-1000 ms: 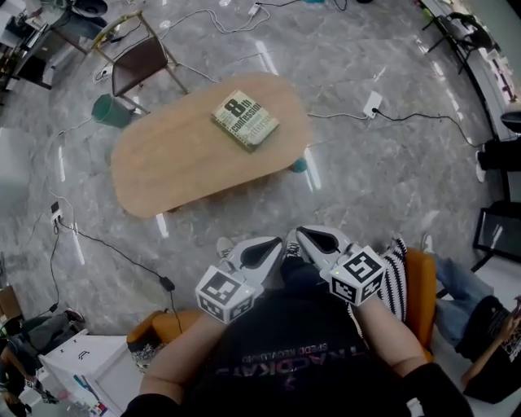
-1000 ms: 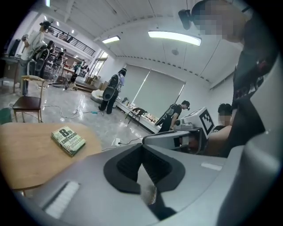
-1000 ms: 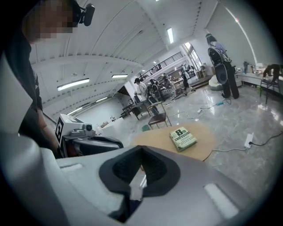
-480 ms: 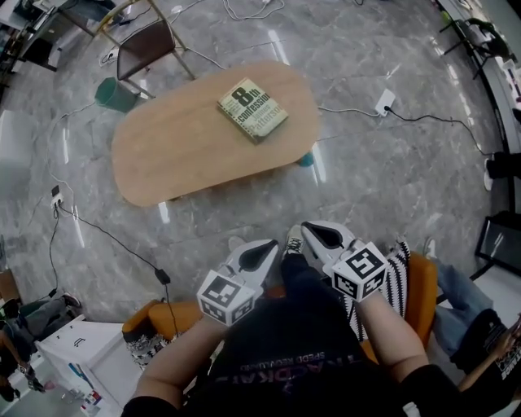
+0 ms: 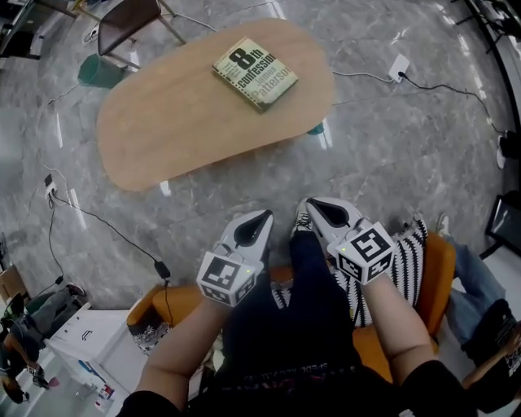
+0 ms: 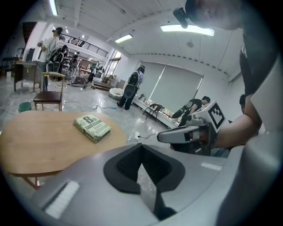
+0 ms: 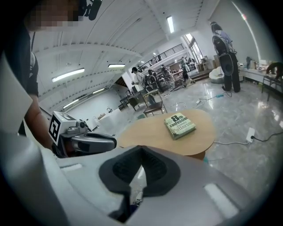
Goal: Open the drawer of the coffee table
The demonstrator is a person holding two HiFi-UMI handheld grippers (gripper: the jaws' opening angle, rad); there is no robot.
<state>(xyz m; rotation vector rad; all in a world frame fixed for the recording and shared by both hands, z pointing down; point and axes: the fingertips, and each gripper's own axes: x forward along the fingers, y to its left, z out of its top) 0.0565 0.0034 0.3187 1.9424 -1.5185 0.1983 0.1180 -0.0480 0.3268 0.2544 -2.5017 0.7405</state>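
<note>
The coffee table [image 5: 187,122] is an oval with a wooden top and stands on the marble floor ahead of me. A book [image 5: 255,72] lies on its far right part. No drawer shows in any view. My left gripper [image 5: 259,218] and right gripper [image 5: 313,204] hang side by side over my knees, well short of the table. Both are shut with nothing between the jaws. The left gripper view looks past its closed jaws [image 6: 142,148] at the table top [image 6: 40,141] and the book [image 6: 92,128]. The right gripper view looks past its closed jaws [image 7: 140,150] at the same book [image 7: 179,126].
A chair [image 5: 126,20] and a teal bin [image 5: 99,72] stand beyond the table's far left. Cables and a power strip [image 5: 398,67] lie on the floor. I sit on an orange seat [image 5: 435,269] with a striped cushion. A white box [image 5: 81,346] stands at my left.
Both grippers have sunk lower in front of me and stay shut. The table and book now sit higher in the head view.
</note>
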